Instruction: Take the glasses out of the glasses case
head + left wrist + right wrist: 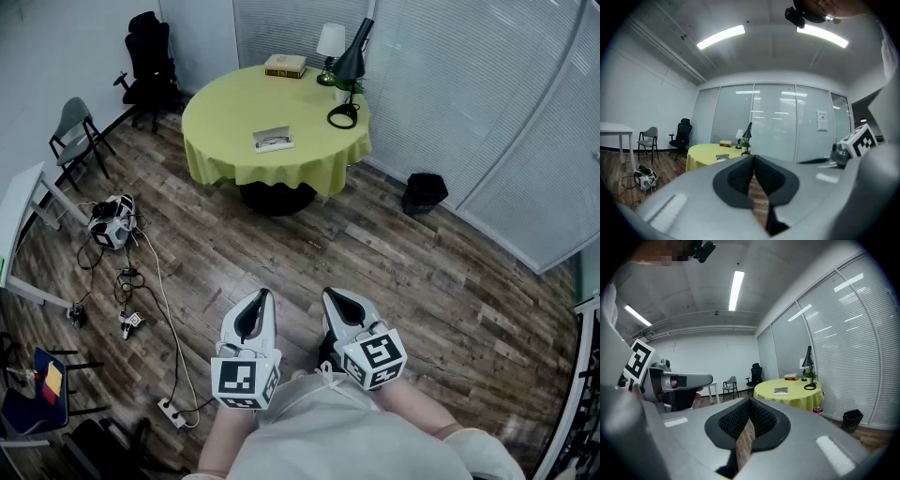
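Jaws together, nothing held: left gripper [262, 298], right gripper [333, 300]. Well apart, glasses case [273, 140] by round table [220, 108] front edge; glasses presumably light, fragile: take by bridge.

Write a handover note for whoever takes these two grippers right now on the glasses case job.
Left gripper: shut, empty, held close to the body.
Right gripper: shut, empty, beside it.
What looks like the glasses case lies on the round yellow table across the room, out of reach.
Done: nothing; the case is untouched.
Left: walk over, open the case if needed, lift the glasses out.
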